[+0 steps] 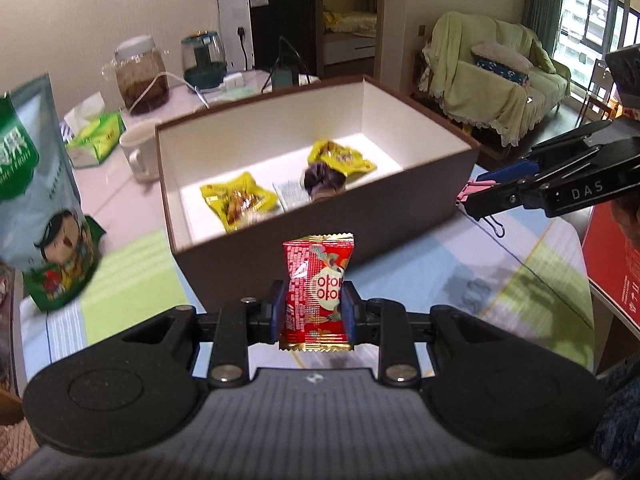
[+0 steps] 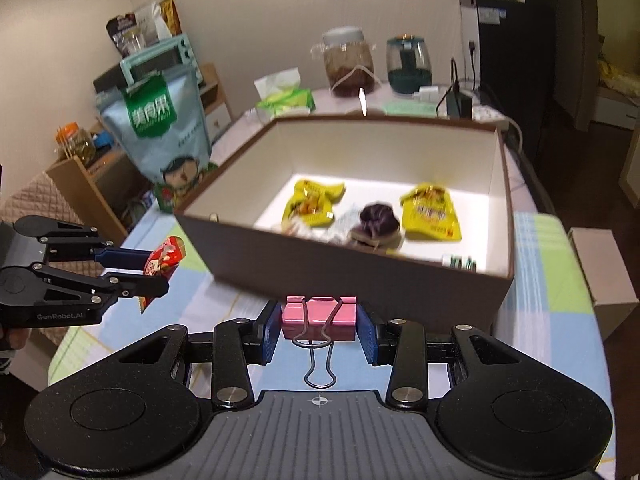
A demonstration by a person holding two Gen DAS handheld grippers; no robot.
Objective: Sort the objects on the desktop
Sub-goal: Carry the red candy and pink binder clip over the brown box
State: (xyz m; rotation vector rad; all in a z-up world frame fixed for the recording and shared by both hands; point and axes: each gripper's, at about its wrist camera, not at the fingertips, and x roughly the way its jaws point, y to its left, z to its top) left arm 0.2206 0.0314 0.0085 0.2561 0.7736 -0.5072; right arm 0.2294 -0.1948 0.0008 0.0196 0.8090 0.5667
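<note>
1. Writing: the right claw (image 1: pixel 464 200) arm reads "DAS"; the left claw (image 2: pixel 160 270) body reads "GenRobot.AI". The red snack packet (image 1: pixel 318 288) shows a round label with stacked characters, not legible to me. The blue-green bag (image 2: pixel 160 136) carries large white Chinese characters on a green patch.
2. Left claw (image 1: pixel 314 312): fingers clamped on the red snack packet, one blue pad on each side. The packet stands upright, long axis vertical, gold crimped ends top and bottom, held above the desk (image 1: pixel 460 276) just before the near wall of the brown box (image 1: pixel 400 224).
3. Right claw (image 2: pixel 319 328): closed on a pink binder clip (image 2: pixel 319 318), clip body crosswise between the pads, wire handle hanging down toward the camera.
4. Brown box (image 2: pixel 360 280) holds two yellow packets (image 2: pixel 312 202), a dark round item and small wrappers.
</note>
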